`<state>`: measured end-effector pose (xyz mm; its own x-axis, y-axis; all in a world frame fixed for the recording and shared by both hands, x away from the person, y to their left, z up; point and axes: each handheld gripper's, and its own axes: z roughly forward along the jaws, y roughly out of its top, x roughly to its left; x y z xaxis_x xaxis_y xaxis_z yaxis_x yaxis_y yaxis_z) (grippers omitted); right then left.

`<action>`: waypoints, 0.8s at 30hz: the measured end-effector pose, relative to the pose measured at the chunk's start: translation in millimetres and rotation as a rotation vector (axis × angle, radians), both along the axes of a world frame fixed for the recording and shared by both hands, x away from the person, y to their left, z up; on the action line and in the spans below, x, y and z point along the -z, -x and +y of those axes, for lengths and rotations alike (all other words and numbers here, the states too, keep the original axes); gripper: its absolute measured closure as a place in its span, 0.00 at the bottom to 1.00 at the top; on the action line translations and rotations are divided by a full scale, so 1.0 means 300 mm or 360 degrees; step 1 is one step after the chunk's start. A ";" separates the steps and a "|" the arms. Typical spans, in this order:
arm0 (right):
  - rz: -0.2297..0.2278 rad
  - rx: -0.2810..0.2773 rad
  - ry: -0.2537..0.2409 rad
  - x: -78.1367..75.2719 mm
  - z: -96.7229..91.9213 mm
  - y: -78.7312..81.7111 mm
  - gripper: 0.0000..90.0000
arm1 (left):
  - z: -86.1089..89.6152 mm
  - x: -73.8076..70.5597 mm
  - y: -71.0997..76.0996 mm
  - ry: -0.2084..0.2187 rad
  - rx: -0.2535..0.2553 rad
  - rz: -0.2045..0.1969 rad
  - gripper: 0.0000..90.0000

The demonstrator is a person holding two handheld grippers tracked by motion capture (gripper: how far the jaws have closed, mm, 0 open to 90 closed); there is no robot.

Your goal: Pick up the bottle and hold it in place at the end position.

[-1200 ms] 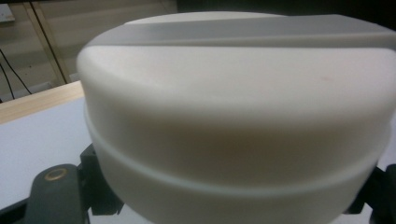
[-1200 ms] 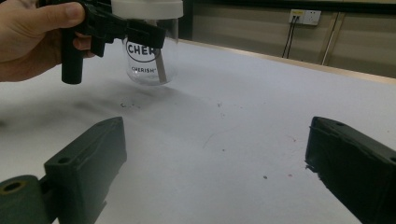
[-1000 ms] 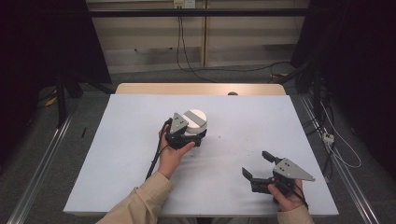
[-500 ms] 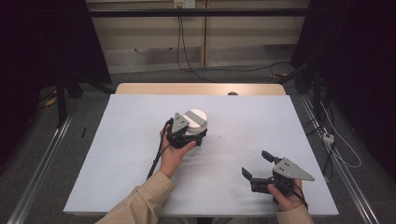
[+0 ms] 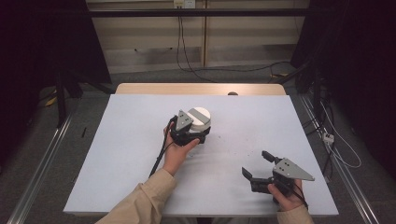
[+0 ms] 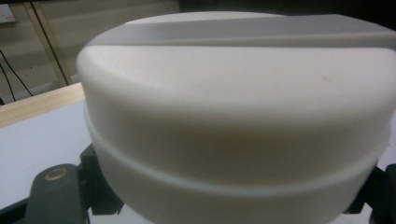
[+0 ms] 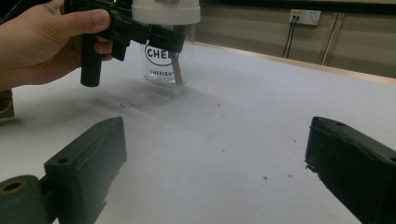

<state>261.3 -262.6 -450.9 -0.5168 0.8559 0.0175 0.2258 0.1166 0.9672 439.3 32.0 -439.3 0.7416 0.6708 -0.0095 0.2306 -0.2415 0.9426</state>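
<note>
- Left tongs clenched on the white lid of the upright clear jar, mid-surface.
- Right tongs released, well apart near the surface's front right corner; jar lies toward the far left.

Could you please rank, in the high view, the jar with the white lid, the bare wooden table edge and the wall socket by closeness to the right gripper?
1. The jar, up and left of the right gripper, mid-table.
2. The wooden table edge, beyond the white cover.
3. The wall socket, top of the back wall.
</note>
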 end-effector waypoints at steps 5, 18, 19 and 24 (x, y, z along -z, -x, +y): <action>0.0003 0.0004 0.0006 0.000 0.002 -0.001 0.06 | -0.010 0.013 -0.004 0.0008 0.0003 0.0006 0.21; 0.0005 -0.0004 0.0017 0.002 0.010 -0.005 0.06 | -0.020 0.031 -0.012 -0.0003 0.0023 -0.0007 0.21; 0.0005 -0.0004 0.0017 0.002 0.010 -0.005 0.06 | -0.021 0.034 -0.014 0.0004 0.0028 -0.0005 0.21; 0.0008 -0.0013 0.0023 0.003 0.015 -0.006 0.06 | -0.025 0.047 -0.020 -0.0016 0.0031 -0.0005 0.21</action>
<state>263.3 -258.1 -451.8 -0.5234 0.8520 0.0078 0.2299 0.1325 0.9642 445.3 24.4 -453.4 0.7547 0.6561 -0.0002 0.2225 -0.2556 0.9408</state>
